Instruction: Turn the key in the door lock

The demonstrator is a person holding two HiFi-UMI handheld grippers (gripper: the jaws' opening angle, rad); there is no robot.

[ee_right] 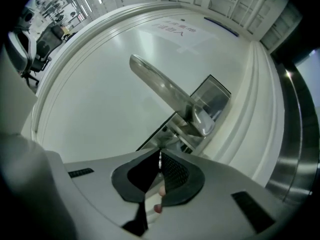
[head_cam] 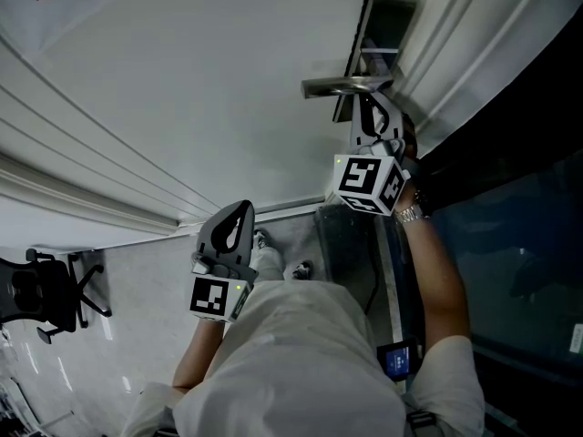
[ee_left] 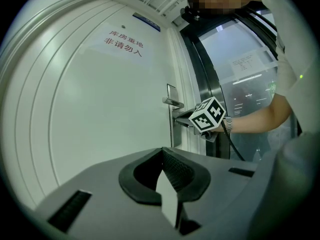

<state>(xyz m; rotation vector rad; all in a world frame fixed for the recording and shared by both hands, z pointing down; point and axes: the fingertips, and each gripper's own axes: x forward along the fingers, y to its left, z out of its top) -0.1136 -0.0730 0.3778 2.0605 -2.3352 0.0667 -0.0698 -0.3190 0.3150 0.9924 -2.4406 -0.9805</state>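
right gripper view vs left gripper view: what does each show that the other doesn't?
Only the right gripper view: the right claw shut on a thin metal sliver, apparently the key, just under the lever handle; an office chair at far left.
Only the left gripper view: the left claw shut with nothing in it, the right gripper's marker cube, a wristwatch and the glass panel.
Both: the white door, its red-lettered sign, the lever handle.
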